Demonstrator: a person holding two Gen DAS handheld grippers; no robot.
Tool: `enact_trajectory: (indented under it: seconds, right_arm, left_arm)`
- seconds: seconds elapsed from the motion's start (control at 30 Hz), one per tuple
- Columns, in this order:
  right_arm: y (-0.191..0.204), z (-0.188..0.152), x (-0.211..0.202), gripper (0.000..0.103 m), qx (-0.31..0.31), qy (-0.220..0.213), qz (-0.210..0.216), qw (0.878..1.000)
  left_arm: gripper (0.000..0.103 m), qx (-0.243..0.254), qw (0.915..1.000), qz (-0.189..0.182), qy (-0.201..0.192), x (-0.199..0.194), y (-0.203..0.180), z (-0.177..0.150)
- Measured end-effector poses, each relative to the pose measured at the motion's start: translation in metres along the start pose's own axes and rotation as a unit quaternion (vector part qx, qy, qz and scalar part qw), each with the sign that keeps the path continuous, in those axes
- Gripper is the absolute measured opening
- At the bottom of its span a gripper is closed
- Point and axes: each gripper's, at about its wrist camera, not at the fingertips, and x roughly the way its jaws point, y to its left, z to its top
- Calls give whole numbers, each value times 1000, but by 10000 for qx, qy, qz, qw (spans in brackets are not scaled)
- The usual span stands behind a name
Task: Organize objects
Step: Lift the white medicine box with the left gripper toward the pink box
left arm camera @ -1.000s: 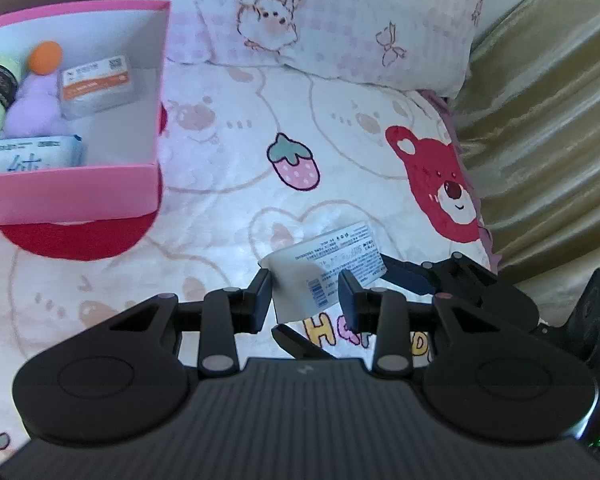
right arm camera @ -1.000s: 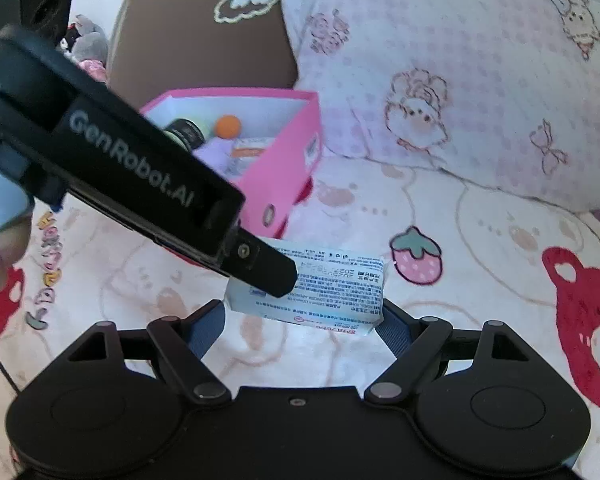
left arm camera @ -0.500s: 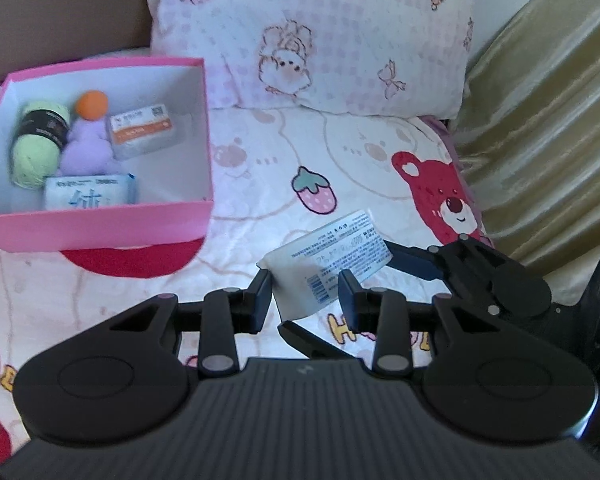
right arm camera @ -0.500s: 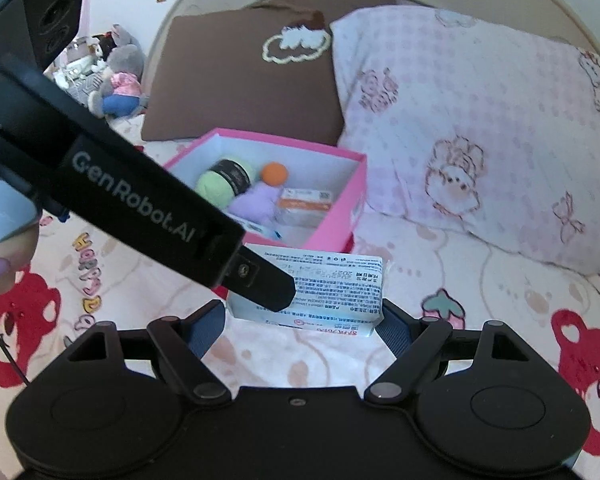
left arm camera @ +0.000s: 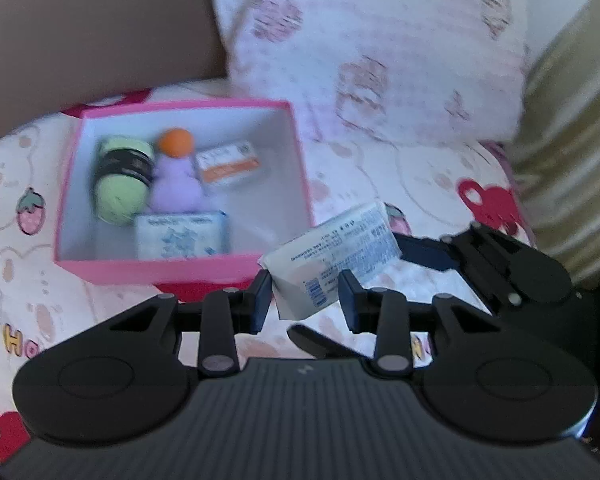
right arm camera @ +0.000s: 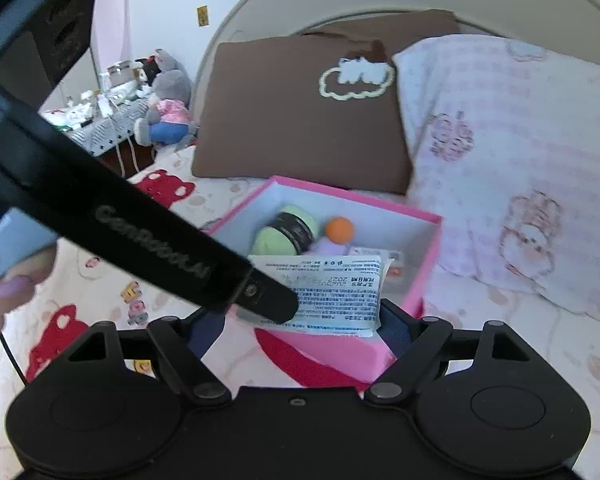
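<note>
Both your tongs hold the same white printed packet (left arm camera: pixel 334 256) above the bed cover (left arm camera: pixel 432 184). Your left gripper (left arm camera: pixel 305 294) is closed on its near end, with one pad on each side. Your right gripper (right arm camera: pixel 302 322) stands wide, and its two blue pads press on the packet's short ends, so it grips the packet along its length. In the right wrist view the left tong's finger (right arm camera: pixel 260 294) crosses over the packet's left part.

Just ahead of your left tong and a little to its left is the pink box (left arm camera: pixel 180 270). Its near wall is close under the packet's edge. Inside, the left and back parts are taken by a green yarn ball (left arm camera: pixel 122 184), a purple soft thing with an orange ball (left arm camera: pixel 176 142), an orange-white carton (left arm camera: pixel 228 162) and a blue-white packet (left arm camera: pixel 180 236). The right part of the box floor seems free, though the picture is blurred there. The pink pillow (left arm camera: pixel 380 60) lies behind the box.
</note>
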Motion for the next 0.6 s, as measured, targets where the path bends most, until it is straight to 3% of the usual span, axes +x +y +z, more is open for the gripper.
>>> enact_trajectory:
  seconds: [0.3,0.6]
  right_arm:
    - [-25,32,60,86,-128,531,784,9954]
    - [-44,36,133,73,-57,1096,517,9926]
  left_arm:
    - [35,-643,9979,29,-119,38,58,33]
    - [36,-1437,9894,-207,-58,106,108,39]
